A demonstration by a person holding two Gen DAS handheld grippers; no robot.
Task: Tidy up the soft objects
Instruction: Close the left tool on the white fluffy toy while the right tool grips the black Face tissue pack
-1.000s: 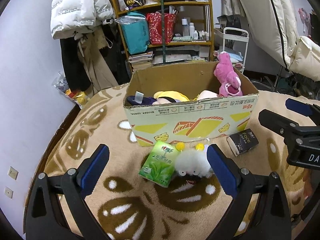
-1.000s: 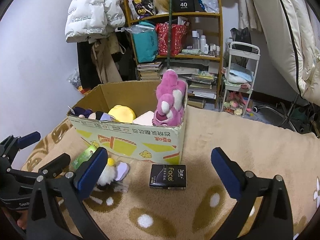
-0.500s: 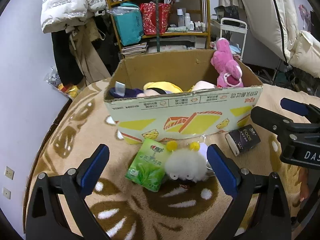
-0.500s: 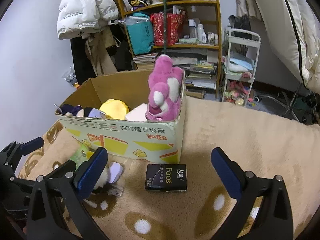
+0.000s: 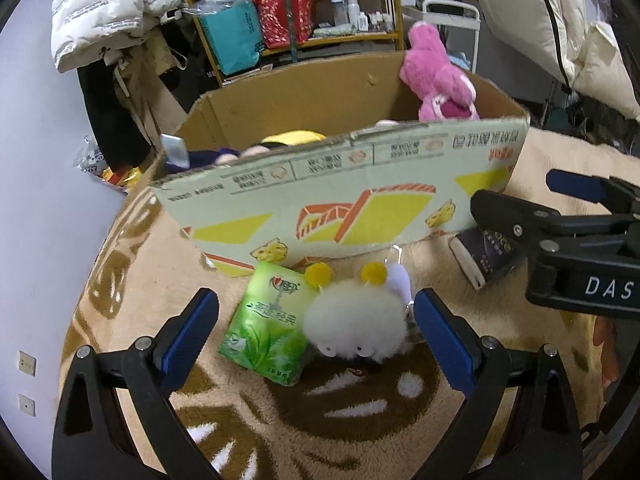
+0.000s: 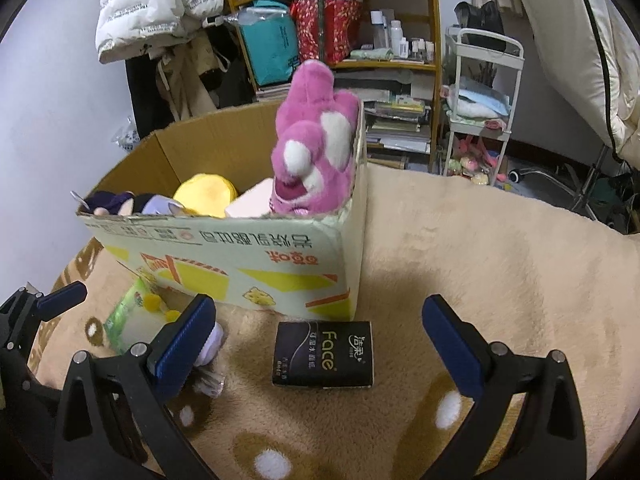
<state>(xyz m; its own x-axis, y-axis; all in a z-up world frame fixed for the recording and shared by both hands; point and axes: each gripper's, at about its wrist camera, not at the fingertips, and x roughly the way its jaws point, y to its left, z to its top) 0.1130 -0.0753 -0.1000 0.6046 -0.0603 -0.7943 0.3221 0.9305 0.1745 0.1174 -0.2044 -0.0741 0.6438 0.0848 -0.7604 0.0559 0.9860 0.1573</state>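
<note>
**Both grippers spread wide over items in front of the box**

Left gripper point(image 5: 316, 328) jaws spread wide, holding nothing. White fluffy plush point(image 5: 354, 326) with two yellow pom-poms lies on the tan rug point(image 5: 132, 280) between the blue pads, closer to the 3 o'clock pad, not touching either as far as visible. Green tissue pack point(image 5: 266, 326) sits just beside the plush at its 9 o'clock, touching it, also inside the jaw gap. Cardboard box point(image 5: 340, 200) stands at 12 o'clock from both, its front wall just behind them.

Right gripper point(image 6: 318, 340) jaws also wide apart, empty. Black tissue pack point(image 6: 323, 354) marked "Face" lies flat on the rug between the pads, roughly centred, apart from both, just in front of the box corner. From this view the plush is mostly hidden behind the 9 o'clock pad.

Inside the box: pink plush point(image 6: 316, 144) upright at the right corner, yellow plush point(image 6: 206, 194), dark purple plush point(image 6: 116, 202) at the left end.
</note>
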